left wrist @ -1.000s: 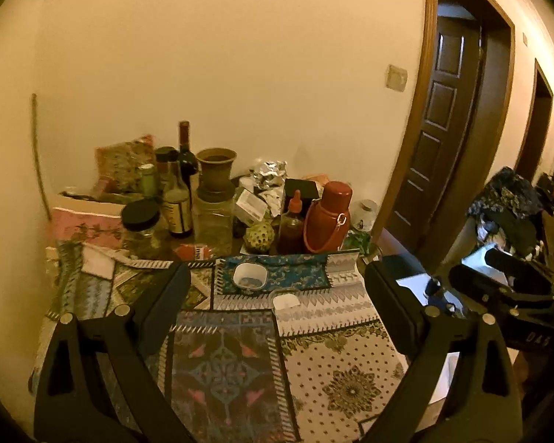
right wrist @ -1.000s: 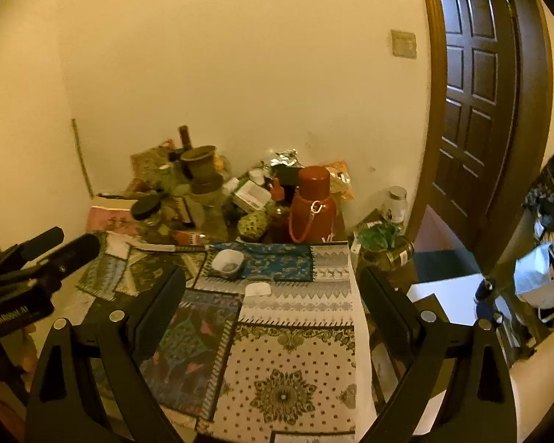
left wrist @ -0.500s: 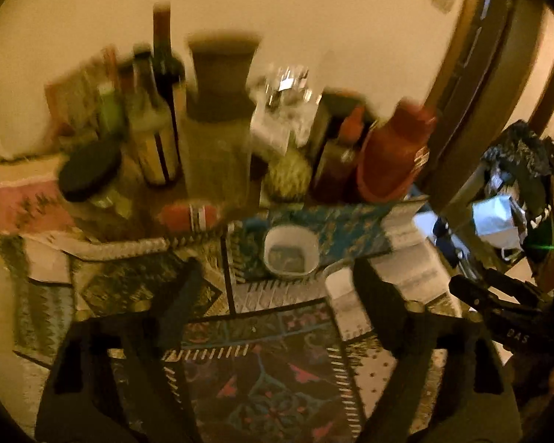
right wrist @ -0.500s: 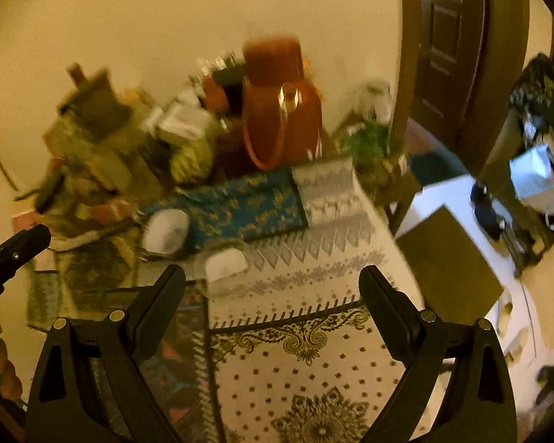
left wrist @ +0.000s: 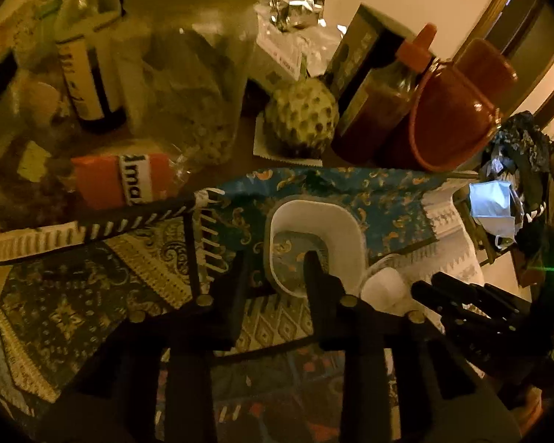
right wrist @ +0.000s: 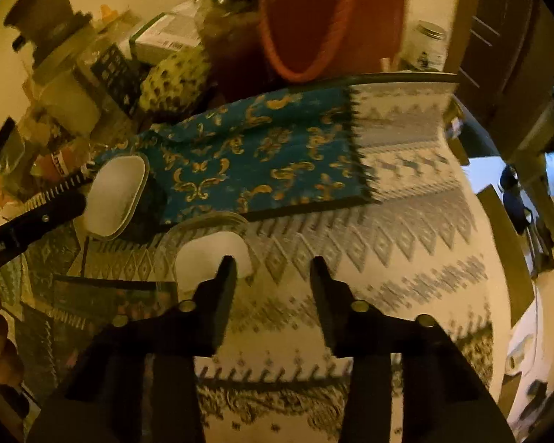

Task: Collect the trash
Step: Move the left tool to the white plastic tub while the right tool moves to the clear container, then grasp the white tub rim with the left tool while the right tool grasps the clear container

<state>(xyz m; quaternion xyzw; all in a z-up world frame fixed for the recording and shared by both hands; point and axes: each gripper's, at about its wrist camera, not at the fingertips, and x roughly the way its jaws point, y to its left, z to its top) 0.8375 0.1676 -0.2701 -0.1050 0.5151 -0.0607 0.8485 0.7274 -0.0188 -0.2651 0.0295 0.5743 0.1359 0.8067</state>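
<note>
Both my grippers are low over the patterned cloth (right wrist: 387, 243) on the table, pointing steeply down.

Left gripper (left wrist: 273, 262): jaws closing. They straddle the near rim of a small white plastic cup (left wrist: 315, 240) that sits upright on the blue-and-gold part of the cloth. The right finger tip is inside the cup and the left finger is outside the near wall. I can't tell whether the pads are pressing on the wall yet, so I'm not calling it a grip.

Right gripper (right wrist: 273, 264): jaws closing with only cloth between them. A second white cup (right wrist: 212, 258) with a clear flange lies on the grey-diamond part of the cloth, just left of the gap. The left finger tip overlaps its right edge in the right wrist view, but I can't say if it touches. Not held.

The two cups are near each other, with the first one farther back and to the left in the right wrist view. The left gripper's finger shows at that view's left edge, reaching up to that cup.

Behind the cloth is clutter: a red flask (left wrist: 461, 103), an orange-capped sauce bottle (left wrist: 384, 99), a knobbly green fruit (left wrist: 301, 114), a clear jar (left wrist: 188, 74), a dark labelled bottle (left wrist: 88, 85) and crumpled foil (left wrist: 295, 3). An orange packet (left wrist: 122, 181) lies at the cloth's back left edge. A face mask (left wrist: 493, 206) sits off the table to the right. The motion blur is moderate.
</note>
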